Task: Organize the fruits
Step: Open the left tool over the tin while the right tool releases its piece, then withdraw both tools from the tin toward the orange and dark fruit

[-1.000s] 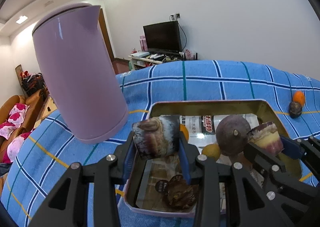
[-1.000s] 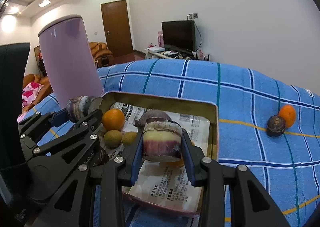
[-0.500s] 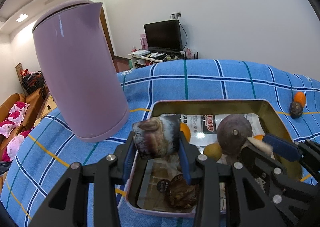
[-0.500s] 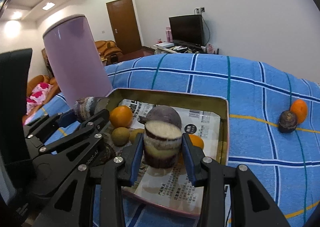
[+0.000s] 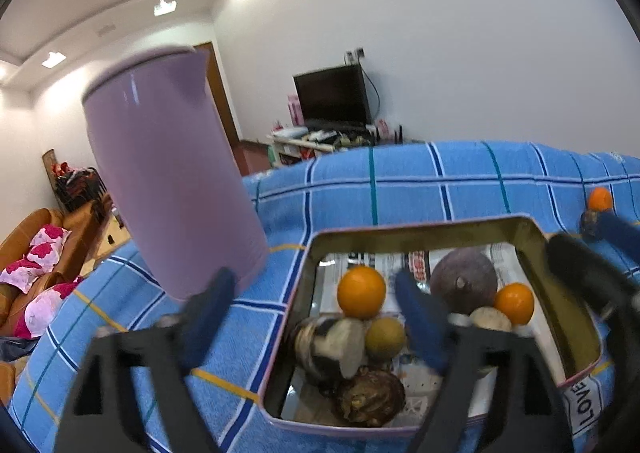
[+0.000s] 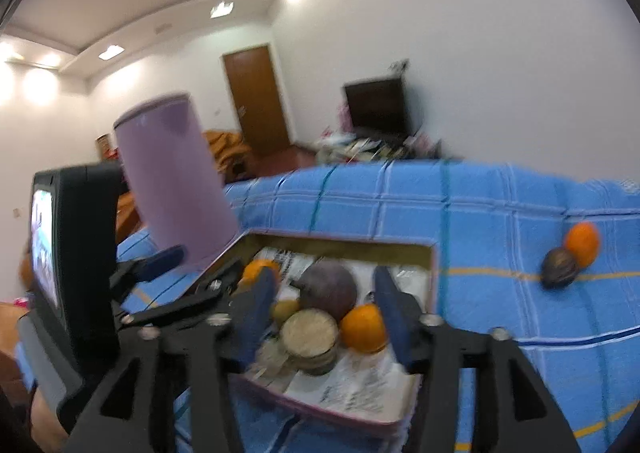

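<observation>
Nearest the lens in the right wrist view, the right claw (image 6: 326,311) is seen spread wide with nothing between its blue pads; a cut taro piece (image 6: 309,339) stands just below it on the paper lining of the tin tray (image 6: 344,247), cut face up, touching an orange (image 6: 364,329) on its right. In the left wrist view the left claw (image 5: 312,323) is likewise spread wide and empty, its right pad over the tray's near left portion, where a second cut taro piece (image 5: 334,343) lies on its side among a yellow-green fruit (image 5: 386,335), a brown knobbly fruit (image 5: 370,399) and another orange (image 5: 361,292).

The remaining work is judged to lie outside the tray: a dark round fruit (image 6: 559,273) and a loose orange (image 6: 582,244) rest touching each other on the blue checked cloth (image 6: 500,213), well apart from the tray, ahead and to the right of the right claw. The right claw is clearly the nearer. Neither fruit shows a long axis, so approach direction is judged unconstrained.

Compared with half a second ago, both taro pieces, then gripped, are now released into the tray, and both views are blurred by motion.

Farthest left, a lilac jug (image 5: 168,173) stands beside the tray.
</observation>
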The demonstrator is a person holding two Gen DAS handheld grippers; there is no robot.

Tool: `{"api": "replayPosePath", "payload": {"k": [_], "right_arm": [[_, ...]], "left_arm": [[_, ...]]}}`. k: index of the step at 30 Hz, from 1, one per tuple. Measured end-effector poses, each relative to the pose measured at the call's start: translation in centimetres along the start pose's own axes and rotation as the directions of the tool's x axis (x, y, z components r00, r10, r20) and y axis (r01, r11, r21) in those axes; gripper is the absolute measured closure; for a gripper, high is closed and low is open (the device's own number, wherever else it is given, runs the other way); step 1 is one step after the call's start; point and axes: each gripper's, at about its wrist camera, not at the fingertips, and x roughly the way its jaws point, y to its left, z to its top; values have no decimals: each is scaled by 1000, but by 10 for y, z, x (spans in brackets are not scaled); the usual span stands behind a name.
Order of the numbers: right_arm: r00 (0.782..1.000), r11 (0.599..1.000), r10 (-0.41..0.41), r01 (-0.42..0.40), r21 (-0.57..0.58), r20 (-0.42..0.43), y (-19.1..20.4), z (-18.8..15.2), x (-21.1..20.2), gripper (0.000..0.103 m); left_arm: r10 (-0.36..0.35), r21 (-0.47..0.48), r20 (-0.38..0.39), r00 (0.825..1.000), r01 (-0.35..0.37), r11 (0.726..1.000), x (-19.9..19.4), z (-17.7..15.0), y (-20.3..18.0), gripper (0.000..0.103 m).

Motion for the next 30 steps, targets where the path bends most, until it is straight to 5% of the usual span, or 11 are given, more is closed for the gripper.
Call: {"api": "replayPosePath", "payload": {"k": [4,10,30], "right_arm": [[988,994,-108,104,42,106,-11,5,-16,23],[970,979,-201,196,48,140,-17,6,-19,23],[964,967,-229,241,-82,135,-11,-3,-28,23]], "left_arm": [[-21,-50,29,999,22,999,-6,2,7,3],[-35,-63,43,998,38,997,-9,2,5,0],[-44,-83,56,997,48,995,-21,-2,-2,0]]}}
